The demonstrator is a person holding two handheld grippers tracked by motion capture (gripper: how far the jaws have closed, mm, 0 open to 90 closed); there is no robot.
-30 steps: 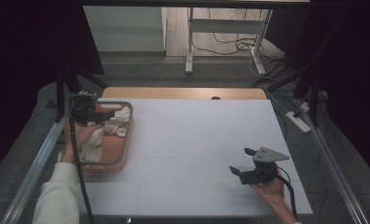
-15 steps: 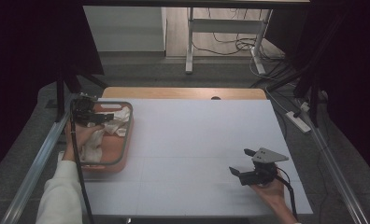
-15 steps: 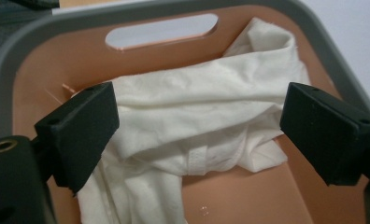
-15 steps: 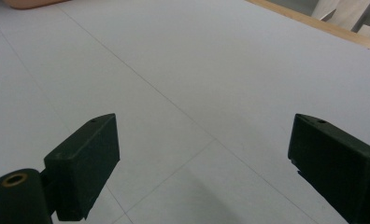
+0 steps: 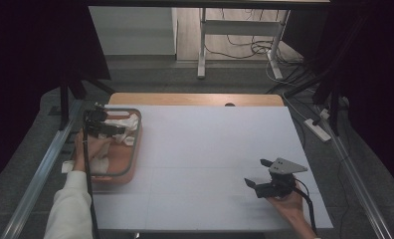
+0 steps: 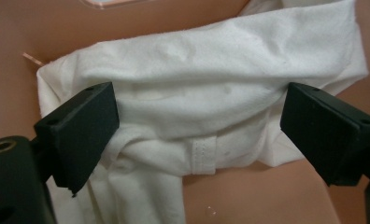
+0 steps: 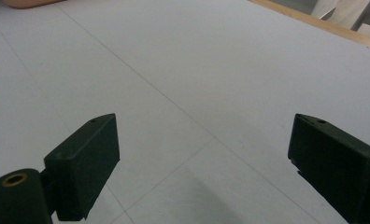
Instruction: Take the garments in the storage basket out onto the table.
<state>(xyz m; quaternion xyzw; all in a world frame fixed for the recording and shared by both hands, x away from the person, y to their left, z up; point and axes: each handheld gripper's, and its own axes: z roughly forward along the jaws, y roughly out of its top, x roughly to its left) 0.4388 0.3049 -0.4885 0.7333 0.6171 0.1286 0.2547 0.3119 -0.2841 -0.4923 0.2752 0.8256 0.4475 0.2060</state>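
Note:
A crumpled white cloth lies in a salmon-coloured tray with a metal rim, at the table's left. My left gripper hangs over the tray, open, its jaws wide apart on either side of the cloth in the left gripper view; I cannot tell whether they touch it. My right gripper hovers low over the white table top near the front right, open, with nothing between its jaws.
The white table top spreads between the tray and my right gripper, with a wooden strip along its far edge. A metal rail runs down the left side. Beyond the table stand a desk frame and floor cables.
My left gripper has moved toward the far end of the tray over the cloth. The right gripper has stayed in place.

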